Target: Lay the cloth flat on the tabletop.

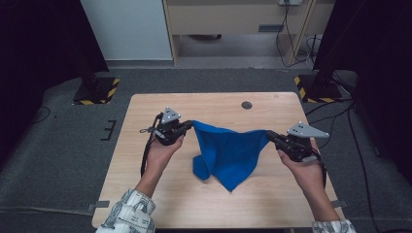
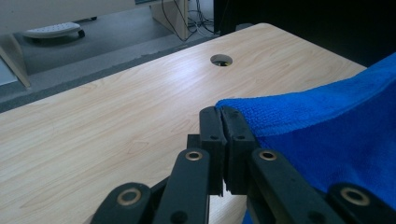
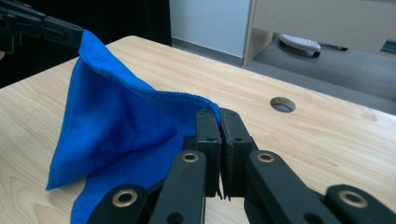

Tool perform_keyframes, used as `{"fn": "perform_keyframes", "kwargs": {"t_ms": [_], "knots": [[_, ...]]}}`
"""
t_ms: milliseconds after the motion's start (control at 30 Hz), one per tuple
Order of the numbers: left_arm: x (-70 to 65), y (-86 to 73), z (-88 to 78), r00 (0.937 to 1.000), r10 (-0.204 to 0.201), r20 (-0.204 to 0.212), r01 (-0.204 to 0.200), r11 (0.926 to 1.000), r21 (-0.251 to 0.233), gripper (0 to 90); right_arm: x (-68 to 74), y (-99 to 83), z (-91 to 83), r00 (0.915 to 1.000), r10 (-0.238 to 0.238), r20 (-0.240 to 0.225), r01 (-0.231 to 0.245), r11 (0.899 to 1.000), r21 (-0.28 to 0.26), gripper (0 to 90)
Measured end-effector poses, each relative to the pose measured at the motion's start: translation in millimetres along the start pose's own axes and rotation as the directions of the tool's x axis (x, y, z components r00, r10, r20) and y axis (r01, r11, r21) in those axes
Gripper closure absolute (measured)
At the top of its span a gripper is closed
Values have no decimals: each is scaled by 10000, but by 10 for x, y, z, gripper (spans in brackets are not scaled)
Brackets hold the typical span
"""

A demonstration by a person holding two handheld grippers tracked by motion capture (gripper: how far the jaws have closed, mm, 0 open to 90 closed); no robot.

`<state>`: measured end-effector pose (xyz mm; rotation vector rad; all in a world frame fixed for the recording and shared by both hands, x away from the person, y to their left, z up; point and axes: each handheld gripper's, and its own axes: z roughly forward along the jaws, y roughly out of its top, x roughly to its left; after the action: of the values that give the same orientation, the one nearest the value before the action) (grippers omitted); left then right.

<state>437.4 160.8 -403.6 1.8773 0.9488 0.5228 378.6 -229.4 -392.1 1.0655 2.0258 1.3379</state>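
A blue cloth (image 1: 227,153) hangs stretched between my two grippers over the wooden table (image 1: 145,107), its lower folds drooping onto the tabletop. My left gripper (image 1: 190,124) is shut on the cloth's left corner (image 2: 243,108). My right gripper (image 1: 268,134) is shut on the right corner (image 3: 211,106). In the right gripper view the cloth (image 3: 116,130) rises toward the left gripper (image 3: 77,38) at the top left. In the left gripper view the cloth (image 2: 336,140) spreads to the right of the jaws.
A round cable hole (image 1: 247,105) sits in the table near its far edge. Two stand bases with yellow-black striped edges (image 1: 96,91) (image 1: 316,88) flank the table on the grey carpet. A desk and cables (image 1: 291,34) stand beyond.
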Motion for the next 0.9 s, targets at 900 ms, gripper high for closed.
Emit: {"fn": "perform_keyframes", "kwargs": {"t_ms": [900], "knots": [[129,145,-17,9993,-194,-314,206,9990,405,873,-373,236,584,9987,-110,505,81,9983,575,875]]}}
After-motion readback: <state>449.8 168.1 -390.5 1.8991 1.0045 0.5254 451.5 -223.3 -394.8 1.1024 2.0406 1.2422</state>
